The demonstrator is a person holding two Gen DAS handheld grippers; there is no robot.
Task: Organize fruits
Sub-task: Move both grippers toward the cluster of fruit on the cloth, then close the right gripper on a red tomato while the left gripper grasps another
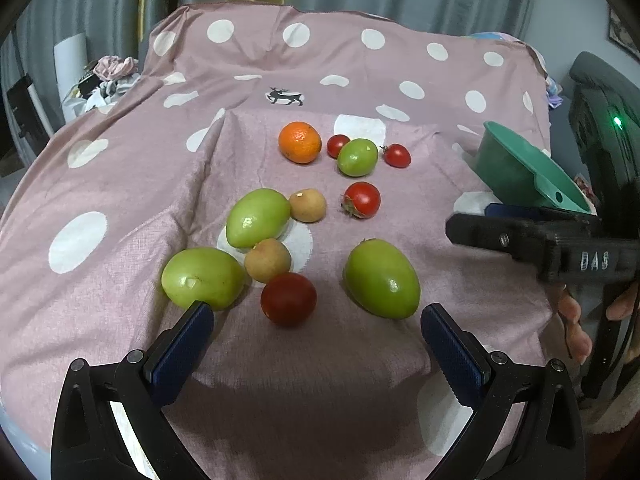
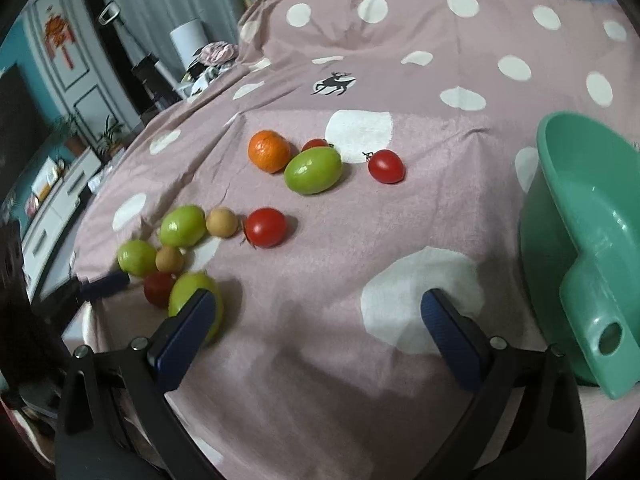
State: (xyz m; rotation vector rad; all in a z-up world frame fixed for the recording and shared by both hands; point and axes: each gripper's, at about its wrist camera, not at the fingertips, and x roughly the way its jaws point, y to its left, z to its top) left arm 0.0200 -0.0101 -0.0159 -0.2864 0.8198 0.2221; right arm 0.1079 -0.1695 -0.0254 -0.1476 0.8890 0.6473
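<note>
Fruits lie loose on a pink polka-dot cloth (image 1: 120,184): an orange (image 1: 300,142), several green fruits such as one (image 1: 382,278) near my left gripper, red tomatoes including a dark one (image 1: 289,298), and two tan round fruits (image 1: 267,260). My left gripper (image 1: 316,334) is open and empty, just in front of the dark tomato. My right gripper (image 2: 320,316) is open and empty over the cloth, left of a green plastic bowl (image 2: 580,208). The right gripper also shows in the left wrist view (image 1: 520,236), beside the bowl (image 1: 520,168).
The cloth drapes over a raised backrest (image 1: 320,52) behind the fruits. A white cylinder (image 1: 70,64) and clutter (image 1: 112,76) stand at the far left. Cabinets (image 2: 52,200) and a dark screen (image 2: 16,128) are off the left side.
</note>
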